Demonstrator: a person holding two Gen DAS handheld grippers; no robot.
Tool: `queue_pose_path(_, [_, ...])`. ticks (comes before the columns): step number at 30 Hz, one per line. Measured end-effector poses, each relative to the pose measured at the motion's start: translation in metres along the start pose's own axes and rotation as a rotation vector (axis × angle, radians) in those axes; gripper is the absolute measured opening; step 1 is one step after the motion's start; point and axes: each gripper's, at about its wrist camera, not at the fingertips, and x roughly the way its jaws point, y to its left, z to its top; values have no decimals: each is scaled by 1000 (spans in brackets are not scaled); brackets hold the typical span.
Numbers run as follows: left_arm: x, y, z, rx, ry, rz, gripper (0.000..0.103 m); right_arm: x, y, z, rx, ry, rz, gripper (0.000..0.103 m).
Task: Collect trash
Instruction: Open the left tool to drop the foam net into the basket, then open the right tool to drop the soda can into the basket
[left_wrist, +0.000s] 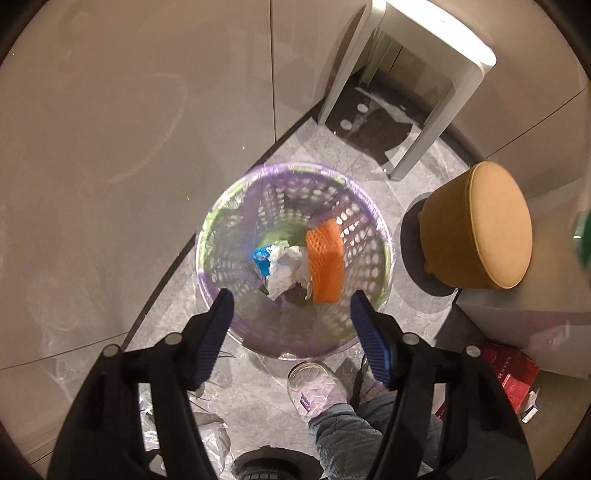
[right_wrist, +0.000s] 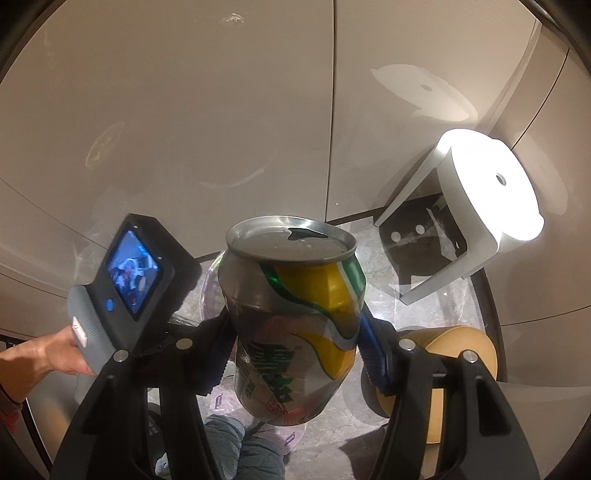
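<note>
Can (right_wrist: 295, 317) hiding right gripper (right_wrist: 295, 354) pads

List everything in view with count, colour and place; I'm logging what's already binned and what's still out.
basket: 1, purple mesh with clear liner, on the floor below the left gripper
orange pack: 1, orange, in the basket
paper wad: 1, white, in the basket
blue wrapper: 1, blue, in the basket
can: 1, silver, green and yellow, dented, in the right gripper
red box: 1, red, on the floor at right
pouf: 1, tan, right of the basket
stool: 1, white, beyond the basket
slippers: 2, pale, near the basket
left gripper: 1, black, blue pads, open, empty
right gripper: 1, black, clamped on the can
hand: 1, holding the left gripper
</note>
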Motion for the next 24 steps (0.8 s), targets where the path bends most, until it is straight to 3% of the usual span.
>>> queue_pose_path(3, [-36,4,4,-5,-34,-10,67,2,-4,5,4,11,2,61])
queue_pose_path(6, [-85,9,5,-20,-94,-14,79,16,-4,9,-8,40,3,61])
queue_pose_path(11, [-146,11,8,-23,-176,8,88,82,13,7,-76,113,46,61])
queue_pose_path(21, [-145,22,10,-65,-184,42,88,258,63,-16,-109,277,123,61])
queue_pose_path(23, [-143,23,10,-74,-184,47,88,279,64,-19,-93,316,104,80])
queue_pose_path(24, [-142,24,12,-76,-183,49,88,281,63,-20,-85,322,93,83])
